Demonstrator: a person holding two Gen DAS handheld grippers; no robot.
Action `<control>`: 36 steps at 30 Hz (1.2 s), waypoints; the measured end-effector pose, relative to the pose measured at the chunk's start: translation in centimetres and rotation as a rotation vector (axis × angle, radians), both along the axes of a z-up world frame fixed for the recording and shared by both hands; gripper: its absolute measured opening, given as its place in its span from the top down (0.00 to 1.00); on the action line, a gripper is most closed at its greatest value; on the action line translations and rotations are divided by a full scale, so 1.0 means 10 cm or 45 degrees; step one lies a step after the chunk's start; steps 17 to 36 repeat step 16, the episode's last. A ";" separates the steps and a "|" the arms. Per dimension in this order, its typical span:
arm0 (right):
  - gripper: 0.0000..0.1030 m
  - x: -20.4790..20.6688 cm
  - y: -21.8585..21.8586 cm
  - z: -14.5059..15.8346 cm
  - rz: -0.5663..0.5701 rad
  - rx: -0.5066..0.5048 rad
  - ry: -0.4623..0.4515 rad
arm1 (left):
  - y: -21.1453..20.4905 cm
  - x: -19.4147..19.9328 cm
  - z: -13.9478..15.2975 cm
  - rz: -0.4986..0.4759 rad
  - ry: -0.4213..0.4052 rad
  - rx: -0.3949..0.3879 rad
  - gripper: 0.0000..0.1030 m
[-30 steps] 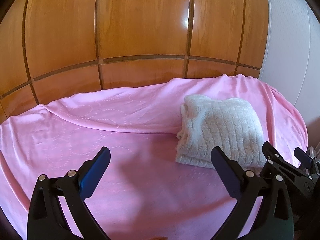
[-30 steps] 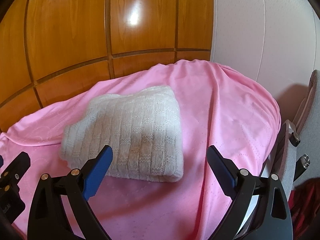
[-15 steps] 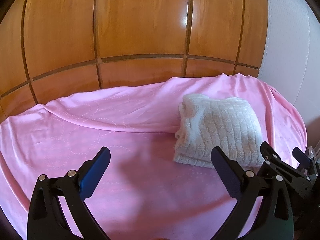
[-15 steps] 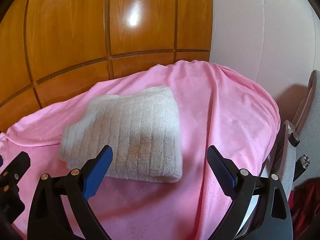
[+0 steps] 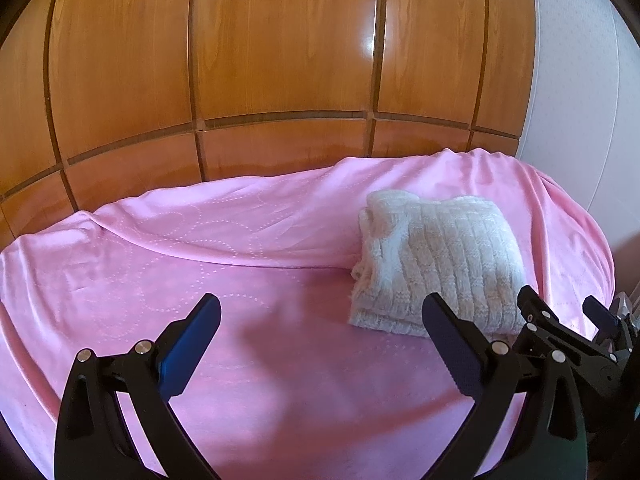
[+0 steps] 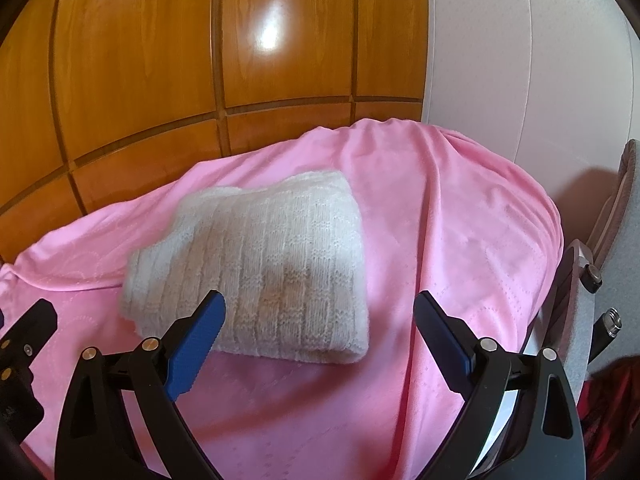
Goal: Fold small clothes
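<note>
Left wrist view shows the folded cream knitted sweater [image 5: 438,264] layered edge; right wrist view adds a grey chair [image 6: 612,264] (both tongs [image 5: 320,340] [image 6: 318,332] gape, empty).

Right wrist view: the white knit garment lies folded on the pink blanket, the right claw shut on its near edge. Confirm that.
Not quite. In the right wrist view the right claw is open and holds nothing; its jaws stand wide apart, short of the white knit garment. The rest stands: the garment lies folded on the pink blanket.
</note>
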State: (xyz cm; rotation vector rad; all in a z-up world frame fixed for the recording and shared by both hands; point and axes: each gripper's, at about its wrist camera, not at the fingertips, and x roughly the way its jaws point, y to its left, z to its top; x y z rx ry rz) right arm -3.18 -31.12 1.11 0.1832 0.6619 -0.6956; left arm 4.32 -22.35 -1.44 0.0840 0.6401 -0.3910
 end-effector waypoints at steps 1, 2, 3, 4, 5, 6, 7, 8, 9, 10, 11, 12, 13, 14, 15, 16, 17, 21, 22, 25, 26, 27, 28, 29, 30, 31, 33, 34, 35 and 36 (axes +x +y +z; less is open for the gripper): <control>0.09 0.00 0.01 0.00 0.001 -0.001 0.003 | 0.00 0.00 0.00 -0.004 0.001 0.009 0.02; 0.09 0.00 0.01 0.00 0.000 -0.002 0.004 | 0.00 0.00 0.00 -0.007 0.000 0.012 0.02; 0.09 0.00 0.01 0.00 -0.002 -0.001 0.000 | 0.00 0.00 0.01 -0.009 -0.007 0.009 0.02; 0.09 0.00 0.01 0.00 -0.004 0.002 -0.003 | 0.00 -0.01 0.02 -0.006 -0.023 0.013 0.03; 0.09 0.00 0.01 0.00 -0.006 0.003 -0.003 | -0.01 -0.02 0.02 -0.006 -0.034 0.024 0.03; 0.09 0.00 0.01 -0.01 -0.006 0.004 -0.001 | -0.02 -0.01 0.02 -0.009 -0.032 0.029 0.03; 0.09 -0.01 0.00 -0.02 -0.008 0.008 0.001 | -0.02 -0.01 0.01 -0.008 -0.022 0.030 0.03; 0.09 -0.01 -0.01 -0.03 -0.011 0.011 0.001 | -0.02 0.00 0.00 -0.007 -0.015 0.028 0.03; 0.09 -0.02 -0.01 -0.04 -0.015 0.016 0.001 | -0.02 0.01 -0.01 -0.004 -0.004 0.026 0.03; 0.09 -0.01 -0.03 -0.05 -0.017 0.022 0.001 | -0.01 0.03 -0.04 0.005 0.018 0.025 0.03; 0.09 -0.01 -0.04 -0.05 -0.018 0.025 0.002 | -0.01 0.05 -0.06 0.010 0.034 0.024 0.03; 0.09 0.00 -0.08 -0.06 -0.019 0.029 0.009 | 0.00 0.07 -0.09 0.013 0.047 0.020 0.03; 0.09 0.01 -0.10 -0.06 -0.017 0.033 0.012 | 0.00 0.09 -0.12 0.019 0.057 0.023 0.03; 0.09 0.02 -0.15 -0.06 -0.015 0.043 0.009 | 0.01 0.12 -0.16 0.030 0.069 0.031 0.03; 0.09 0.02 -0.21 -0.06 -0.023 0.062 0.004 | 0.03 0.14 -0.19 0.031 0.078 0.029 0.03; 0.09 0.02 -0.31 -0.05 -0.040 0.092 -0.007 | 0.06 0.15 -0.22 0.033 0.089 0.015 0.03; 0.09 0.02 -0.31 -0.05 -0.040 0.092 -0.007 | 0.06 0.15 -0.22 0.033 0.089 0.015 0.03; 0.09 0.02 -0.31 -0.05 -0.040 0.092 -0.007 | 0.06 0.15 -0.22 0.033 0.089 0.015 0.03; 0.09 0.02 -0.31 -0.05 -0.040 0.092 -0.007 | 0.06 0.15 -0.22 0.033 0.089 0.015 0.03; 0.09 0.02 -0.31 -0.05 -0.040 0.092 -0.007 | 0.06 0.15 -0.22 0.033 0.089 0.015 0.03; 0.09 0.02 -0.31 -0.05 -0.040 0.092 -0.007 | 0.06 0.15 -0.22 0.033 0.089 0.015 0.03; 0.09 0.02 -0.31 -0.05 -0.040 0.092 -0.007 | 0.06 0.15 -0.22 0.033 0.089 0.015 0.03; 0.09 0.02 -0.31 -0.05 -0.040 0.092 -0.007 | 0.06 0.15 -0.22 0.033 0.089 0.015 0.03; 0.09 0.02 -0.31 -0.05 -0.040 0.092 -0.007 | 0.06 0.15 -0.22 0.033 0.089 0.015 0.03; 0.09 0.02 -0.31 -0.05 -0.040 0.092 -0.007 | 0.06 0.15 -0.22 0.033 0.089 0.015 0.03; 0.09 0.02 -0.31 -0.05 -0.040 0.092 -0.007 | 0.06 0.15 -0.22 0.033 0.089 0.015 0.03; 0.09 0.02 -0.31 -0.05 -0.040 0.092 -0.007 | 0.06 0.15 -0.22 0.033 0.089 0.015 0.03; 0.09 0.02 -0.31 -0.05 -0.040 0.092 -0.007 | 0.06 0.15 -0.22 0.033 0.089 0.015 0.03; 0.09 0.02 -0.31 -0.05 -0.040 0.092 -0.007 | 0.06 0.15 -0.22 0.033 0.089 0.015 0.03; 0.09 0.02 -0.31 -0.05 -0.040 0.092 -0.007 | 0.06 0.15 -0.22 0.033 0.089 0.015 0.03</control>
